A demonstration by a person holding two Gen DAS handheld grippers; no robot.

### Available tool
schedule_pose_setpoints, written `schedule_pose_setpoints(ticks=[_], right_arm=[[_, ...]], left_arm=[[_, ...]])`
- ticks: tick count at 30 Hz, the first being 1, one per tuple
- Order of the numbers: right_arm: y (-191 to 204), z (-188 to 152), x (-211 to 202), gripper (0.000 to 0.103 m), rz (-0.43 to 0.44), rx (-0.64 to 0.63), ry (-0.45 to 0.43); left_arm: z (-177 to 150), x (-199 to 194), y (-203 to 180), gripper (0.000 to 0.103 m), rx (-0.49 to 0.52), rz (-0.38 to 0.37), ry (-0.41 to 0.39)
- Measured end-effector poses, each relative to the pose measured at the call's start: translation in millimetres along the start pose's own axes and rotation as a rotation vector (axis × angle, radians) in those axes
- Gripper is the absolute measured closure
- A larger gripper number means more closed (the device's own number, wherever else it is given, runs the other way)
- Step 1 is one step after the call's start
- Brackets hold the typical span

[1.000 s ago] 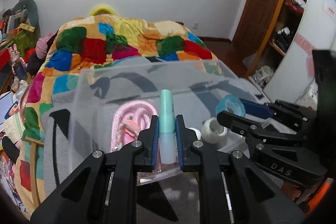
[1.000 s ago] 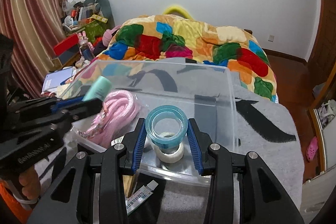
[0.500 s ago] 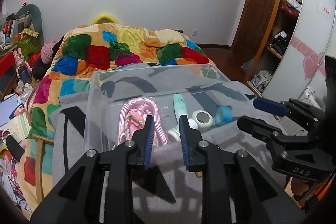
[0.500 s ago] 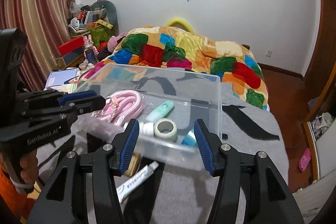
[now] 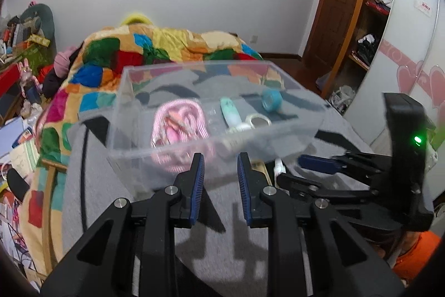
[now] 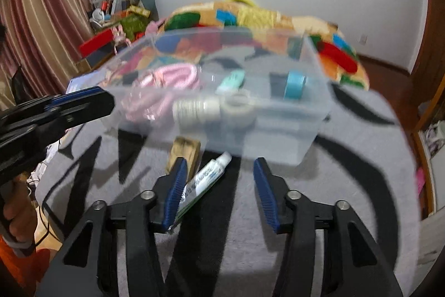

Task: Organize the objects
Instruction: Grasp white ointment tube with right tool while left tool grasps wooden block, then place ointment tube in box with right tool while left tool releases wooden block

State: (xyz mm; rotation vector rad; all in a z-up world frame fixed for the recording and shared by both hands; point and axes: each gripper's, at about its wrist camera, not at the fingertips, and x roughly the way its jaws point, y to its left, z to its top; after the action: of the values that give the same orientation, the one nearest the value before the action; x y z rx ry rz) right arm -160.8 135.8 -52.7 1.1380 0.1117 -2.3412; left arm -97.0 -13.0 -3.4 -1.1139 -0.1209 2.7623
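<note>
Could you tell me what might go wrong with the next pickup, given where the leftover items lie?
1. The white tube lies close against the clear bin, its far tip at the wall, so the open right gripper could nudge the bin.
2. The wooden block sits beside the tube; closing might catch both.
3. The left gripper hangs nearby, so the two could collide.

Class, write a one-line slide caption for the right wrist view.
Open right gripper hovers over a toothpaste tube lying outside the clear bin, which holds pink rope and blue tape.
</note>
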Motion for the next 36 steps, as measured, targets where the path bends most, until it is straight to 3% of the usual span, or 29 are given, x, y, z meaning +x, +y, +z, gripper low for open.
schedule_pose_setpoints(ticks=[4, 8, 10, 13, 18, 21, 25, 29, 30, 31, 36], right_arm=[[-4, -1, 14, 0.074, 0.053, 0.024, 0.043], [-6, -4, 10, 0.077, 0.049, 0.000, 0.039], [-8, -8, 5, 0.087, 0.050, -0.016, 0.037], [-12, -16, -1, 0.087, 0.036, -0.030, 0.031], [-23, -26, -11, 0.087, 0.031, -0.027, 0.025], [-26, -26, -11, 0.087, 0.035, -0.026, 0.023], [-24, -27, -6, 0.087, 0.045, -0.022, 0.030], [-21, -29, -6, 0.087, 0.035, -0.029, 0.024], [-22, -29, -7, 0.087, 0.037, -0.024, 0.023], [-23, -29, -7, 0.088, 0.041, -0.019, 0.023], [-22, -29, -17, 0.090, 0.051, -0.007, 0.003]], left_arm=[[-10, 17, -6, 0.080, -0.008, -0.022, 0.066], [-13, 37, -17, 0.080, -0.013, -0.058, 0.135], [-13, 45, -23, 0.071, -0.005, -0.056, 0.156], [-13, 55, -31, 0.063, 0.003, -0.052, 0.179], [-11, 67, -40, 0.063, 0.022, -0.020, 0.202], [-11, 71, -44, 0.075, 0.036, 0.013, 0.209], [-16, 66, -50, 0.076, 0.066, 0.048, 0.182], [-22, 54, -50, 0.078, 0.060, 0.014, 0.154], [-24, 49, -49, 0.091, 0.061, 0.011, 0.145], [-26, 46, -49, 0.093, 0.062, -0.001, 0.143], [-26, 28, -42, 0.093, 0.039, -0.038, 0.106]])
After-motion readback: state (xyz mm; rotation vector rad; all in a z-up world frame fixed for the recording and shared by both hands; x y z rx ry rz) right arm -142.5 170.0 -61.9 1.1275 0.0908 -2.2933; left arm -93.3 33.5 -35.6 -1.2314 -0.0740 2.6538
